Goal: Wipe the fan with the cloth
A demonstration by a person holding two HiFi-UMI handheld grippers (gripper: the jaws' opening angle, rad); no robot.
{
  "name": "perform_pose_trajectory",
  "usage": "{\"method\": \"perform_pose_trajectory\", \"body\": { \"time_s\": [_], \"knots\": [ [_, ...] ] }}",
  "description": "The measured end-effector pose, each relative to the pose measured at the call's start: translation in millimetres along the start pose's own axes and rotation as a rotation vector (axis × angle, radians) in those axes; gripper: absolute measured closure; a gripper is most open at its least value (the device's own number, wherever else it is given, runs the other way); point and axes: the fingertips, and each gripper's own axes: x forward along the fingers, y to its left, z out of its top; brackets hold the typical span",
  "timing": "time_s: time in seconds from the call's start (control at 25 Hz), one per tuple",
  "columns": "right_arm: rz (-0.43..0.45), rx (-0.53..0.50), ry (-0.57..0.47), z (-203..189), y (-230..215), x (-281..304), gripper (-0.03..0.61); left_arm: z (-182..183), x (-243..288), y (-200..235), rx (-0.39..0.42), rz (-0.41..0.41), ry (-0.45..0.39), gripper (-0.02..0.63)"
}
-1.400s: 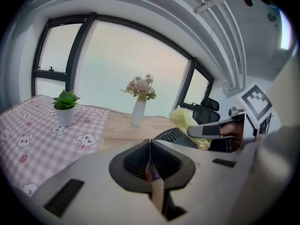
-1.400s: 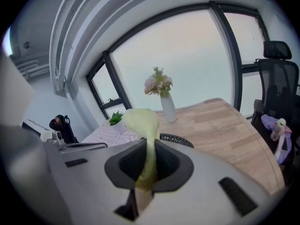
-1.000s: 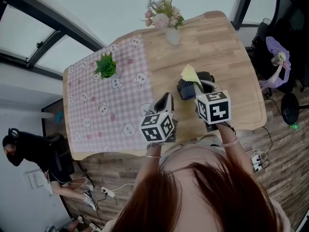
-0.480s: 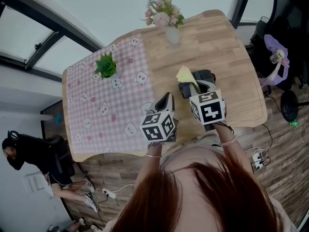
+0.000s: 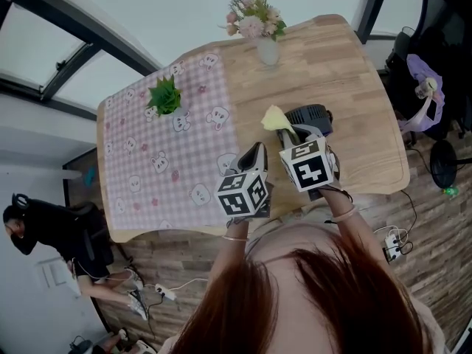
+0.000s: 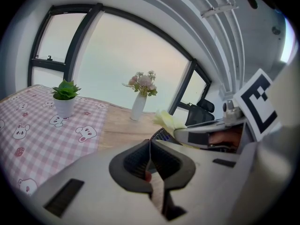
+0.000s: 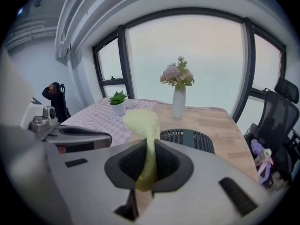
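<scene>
A small dark fan (image 5: 310,116) lies flat on the wooden table (image 5: 346,72); its grille (image 7: 186,138) shows just past my right jaws. My right gripper (image 5: 289,133) is shut on a pale yellow cloth (image 7: 142,125), which sticks up from the jaws and hangs left of the fan (image 5: 274,118). My left gripper (image 5: 254,152) is shut with nothing in it, held over the table's near edge beside the right one. In the left gripper view the cloth (image 6: 168,120) and part of the fan (image 6: 162,134) show ahead to the right.
A pink checked tablecloth (image 5: 158,168) covers the table's left half, with a small potted plant (image 5: 164,97) on it. A white vase of flowers (image 5: 259,32) stands at the far edge. A black office chair (image 7: 281,121) is off the right side. A person stands at lower left (image 5: 29,227).
My right gripper has carried the cloth leftward and nearer, off the fan, which now lies uncovered. The left gripper has stayed put.
</scene>
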Motion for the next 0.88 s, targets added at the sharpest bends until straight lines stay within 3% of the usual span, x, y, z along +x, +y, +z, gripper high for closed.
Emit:
{"method": "perform_pose_trajectory", "body": {
  "time_s": [0.4, 0.88],
  "knots": [
    [-0.044, -0.076, 0.019, -4.4, 7.4, 5.7, 0.552, -7.9, -4.1, -1.0, -0.008, -0.003, 0.008, 0.600],
    [-0.054, -0.074, 0.025, -4.7, 10.2, 8.8, 0.552, -10.1, -7.0, 4.8, -0.013, -0.008, 0.012, 0.600]
  ]
}}
